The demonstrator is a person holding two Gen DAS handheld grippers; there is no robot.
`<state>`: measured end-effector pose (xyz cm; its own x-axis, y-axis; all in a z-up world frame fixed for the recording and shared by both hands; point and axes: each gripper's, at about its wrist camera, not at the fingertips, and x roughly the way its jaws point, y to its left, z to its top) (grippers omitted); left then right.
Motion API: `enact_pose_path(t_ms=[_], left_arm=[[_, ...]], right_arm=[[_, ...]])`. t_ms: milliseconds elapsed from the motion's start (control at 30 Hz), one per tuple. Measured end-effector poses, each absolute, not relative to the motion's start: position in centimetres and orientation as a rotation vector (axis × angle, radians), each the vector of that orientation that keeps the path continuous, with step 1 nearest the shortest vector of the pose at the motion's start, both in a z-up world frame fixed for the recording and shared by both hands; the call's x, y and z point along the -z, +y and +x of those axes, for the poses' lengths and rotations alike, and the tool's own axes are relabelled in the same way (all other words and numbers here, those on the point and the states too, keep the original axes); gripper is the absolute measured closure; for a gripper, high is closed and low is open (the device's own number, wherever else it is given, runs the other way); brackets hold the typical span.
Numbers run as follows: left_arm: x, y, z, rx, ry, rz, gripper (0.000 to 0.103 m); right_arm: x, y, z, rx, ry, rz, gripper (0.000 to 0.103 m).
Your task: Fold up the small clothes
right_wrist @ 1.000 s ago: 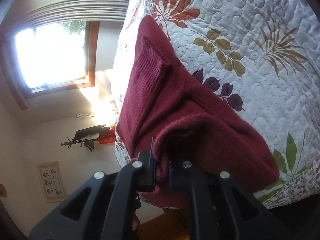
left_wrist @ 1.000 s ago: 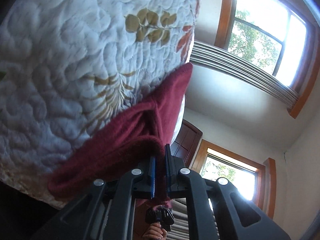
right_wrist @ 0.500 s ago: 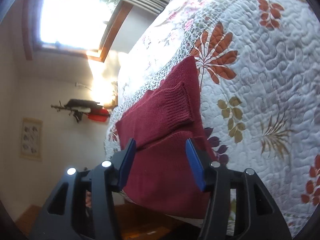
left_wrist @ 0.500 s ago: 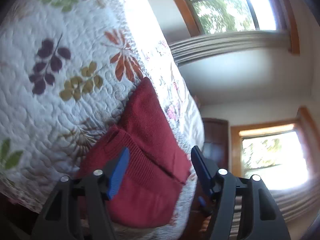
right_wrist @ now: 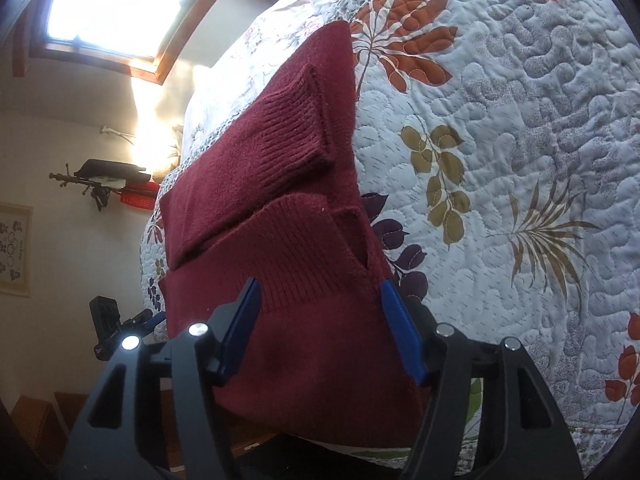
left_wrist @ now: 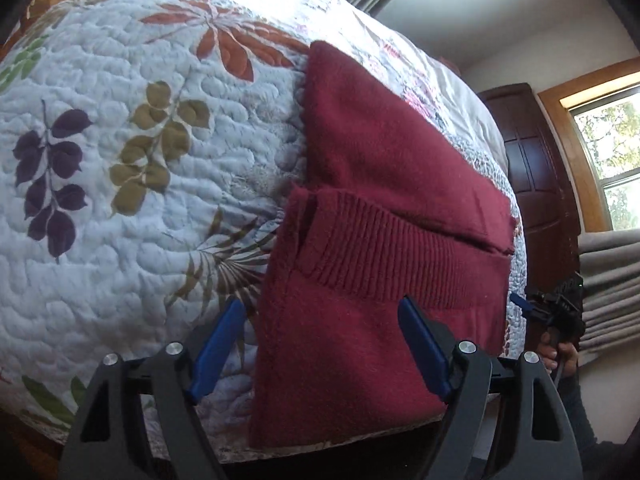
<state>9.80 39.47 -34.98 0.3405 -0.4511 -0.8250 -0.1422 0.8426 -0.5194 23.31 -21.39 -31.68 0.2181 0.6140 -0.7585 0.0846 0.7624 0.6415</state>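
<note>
Quilted bedding (left_wrist: 120,208) covers the bed; a dark red sweater (left_wrist: 360,320) lies folded at its near edge. Both the left tool (left_wrist: 320,352) and right tool (right_wrist: 320,328) are held apart, empty. A fold appears finished; regripping an edge is likely needed.
</note>
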Motion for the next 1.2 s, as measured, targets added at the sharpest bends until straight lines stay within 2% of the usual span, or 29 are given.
enact_pose_path(t_ms=[200, 267, 300, 333, 500, 800, 867, 933, 967, 1000, 1133, 1167, 1200], left_arm=[[36.2, 39.2, 11.2, 0.294, 1.268, -0.499, 0.026], [36.2, 39.5, 11.3, 0.302, 1.269, -0.509, 0.043], [36.4, 39.4, 11.4, 0.308, 1.279, -0.516, 0.064], [36.3, 39.4, 11.4, 0.299, 1.282, -0.502, 0.072], [35.8, 39.0, 11.9, 0.285, 1.272, -0.460, 0.088], [33.8, 38.3, 10.8, 0.306, 1.177, -0.469, 0.091], [33.3, 38.6, 10.2, 0.300, 1.147, -0.483, 0.091], [32.8, 39.2, 9.5, 0.295, 1.122, -0.490, 0.091], [32.4, 39.5, 9.1, 0.298, 1.105, -0.496, 0.091], [32.1, 39.5, 8.8, 0.302, 1.091, -0.500, 0.091], [32.0, 40.2, 8.4, 0.312, 1.076, -0.521, 0.091], [32.2, 40.2, 8.7, 0.310, 1.080, -0.528, 0.091], [32.4, 40.3, 8.8, 0.308, 1.083, -0.533, 0.091]], right_arm=[[32.3, -20.0, 23.8, -0.362, 1.345, 0.597, 0.035], [32.6, -19.9, 23.9, -0.362, 1.350, 0.594, 0.034], [32.7, -19.9, 23.9, -0.364, 1.351, 0.595, 0.034], [32.7, -19.8, 24.0, -0.365, 1.354, 0.592, 0.034], [32.8, -19.7, 24.6, -0.363, 1.361, 0.568, 0.033], [32.6, -19.7, 26.3, -0.423, 1.368, 0.485, 0.036], [32.8, -19.2, 26.5, -0.450, 1.381, 0.468, 0.055], [32.5, -18.6, 26.1, -0.455, 1.381, 0.417, 0.083], [32.3, -18.2, 25.9, -0.465, 1.374, 0.397, 0.092], [32.0, -18.0, 25.7, -0.470, 1.366, 0.383, 0.095], [31.6, -18.0, 25.4, -0.468, 1.340, 0.365, 0.094], [31.8, -18.1, 25.6, -0.451, 1.336, 0.357, 0.091], [32.0, -18.4, 25.7, -0.423, 1.331, 0.350, 0.080]])
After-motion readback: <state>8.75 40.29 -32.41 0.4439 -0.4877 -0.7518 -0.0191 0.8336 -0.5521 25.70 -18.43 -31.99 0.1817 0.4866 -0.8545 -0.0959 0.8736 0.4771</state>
